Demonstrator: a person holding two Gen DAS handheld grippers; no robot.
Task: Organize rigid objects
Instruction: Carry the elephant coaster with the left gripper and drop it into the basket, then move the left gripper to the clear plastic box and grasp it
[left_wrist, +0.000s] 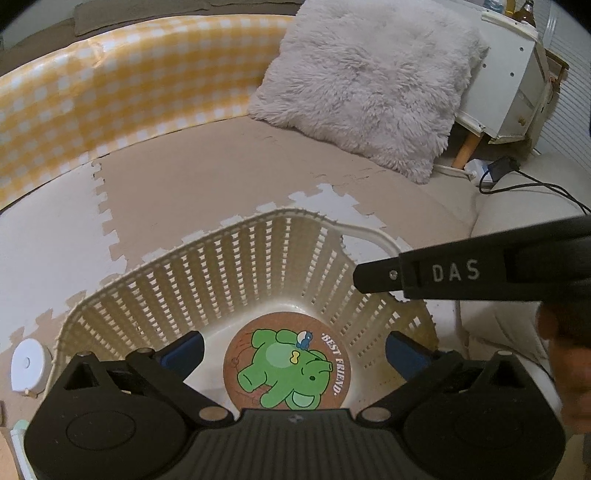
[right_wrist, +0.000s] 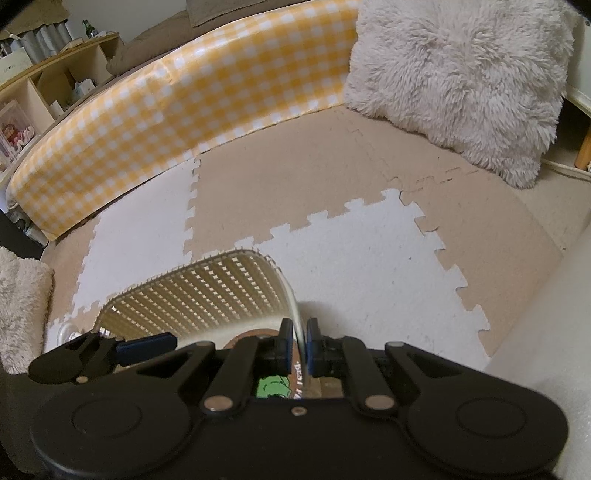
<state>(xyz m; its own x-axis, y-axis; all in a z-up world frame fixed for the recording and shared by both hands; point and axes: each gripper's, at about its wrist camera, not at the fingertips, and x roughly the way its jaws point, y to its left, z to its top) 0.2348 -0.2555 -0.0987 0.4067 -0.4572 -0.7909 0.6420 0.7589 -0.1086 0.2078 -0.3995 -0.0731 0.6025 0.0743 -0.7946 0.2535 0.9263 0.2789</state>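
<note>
A cream slatted basket (left_wrist: 229, 280) sits on the foam mat. A round cork coaster (left_wrist: 286, 360) with a green animal and "BEST FRIEND" lies flat on its floor. My left gripper (left_wrist: 293, 349) is open over the basket, its blue pads apart on either side of the coaster, holding nothing. My right gripper (right_wrist: 298, 349) is shut on the basket's rim (right_wrist: 295, 314) at its right side. The right gripper's black arm (left_wrist: 472, 271) also shows in the left wrist view. The coaster (right_wrist: 273, 386) peeks out below the right fingers. The left gripper's finger (right_wrist: 146, 347) shows at lower left.
A white round disc (left_wrist: 27, 365) lies on the mat left of the basket. A fluffy cushion (left_wrist: 369, 81) leans at the back right beside a yellow checked bumper (left_wrist: 122, 81). White furniture (left_wrist: 517, 85) and a cable (left_wrist: 532, 184) are at far right. Shelves (right_wrist: 44, 92) stand at left.
</note>
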